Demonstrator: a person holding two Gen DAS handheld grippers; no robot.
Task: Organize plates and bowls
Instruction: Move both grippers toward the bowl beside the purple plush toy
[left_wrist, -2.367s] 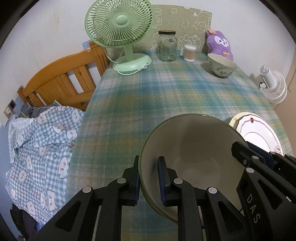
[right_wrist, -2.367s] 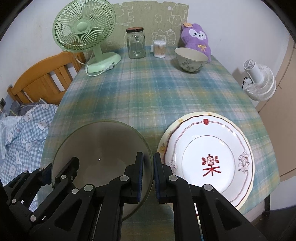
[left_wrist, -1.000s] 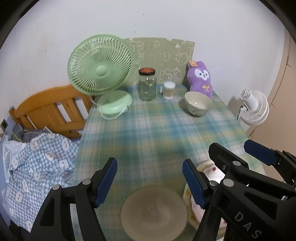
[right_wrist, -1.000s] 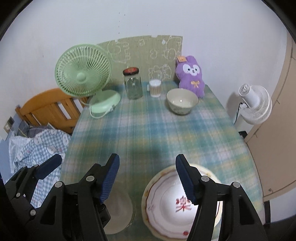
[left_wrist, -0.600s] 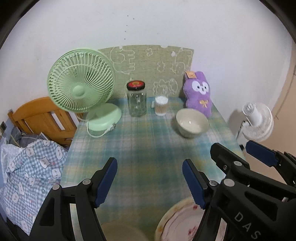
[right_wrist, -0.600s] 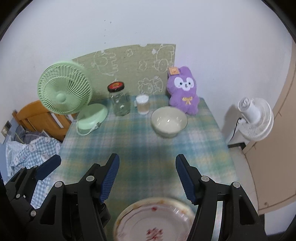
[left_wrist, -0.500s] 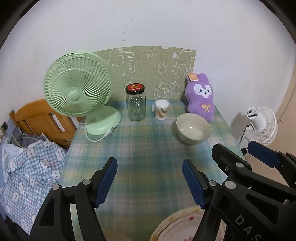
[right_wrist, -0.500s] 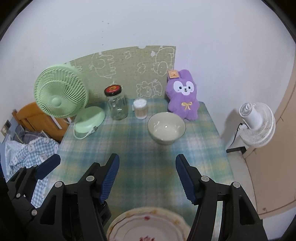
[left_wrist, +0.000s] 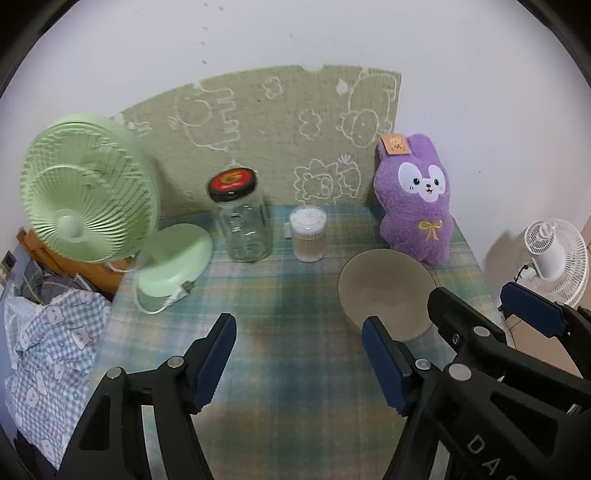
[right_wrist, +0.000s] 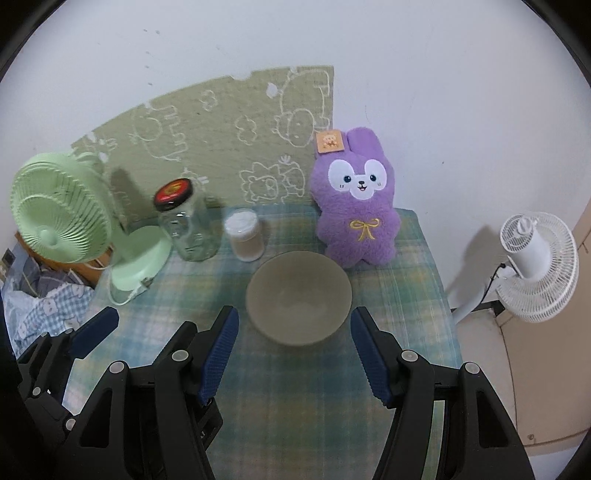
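Bowl (right_wrist: 298, 297), empty and upright, sits on the plaid table (right_wrist: 314, 413) just in front of the purple plush rabbit (right_wrist: 356, 206), near a lidded glass jar (right_wrist: 186, 225) and a tub of cotton swabs (right_wrist: 245, 234). Both tools tilt down over the table: the right hand-held gripper (right_wrist: 295, 354) is spread wide with nothing between its pads, short of the bowl. The left hand-held gripper (left_wrist: 299, 363) is also open and empty, its jaws having just narrowed slightly.

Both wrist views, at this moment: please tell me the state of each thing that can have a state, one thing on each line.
bowl: upright, empty, on the table, not held.
glass jar: upright, lid on, looks empty.
cotton swab container: upright, closed, full.
green fan: standing; running or not cannot be told.
plush rabbit: upright against the wall.
left gripper: open, empty.
right gripper: open, empty.
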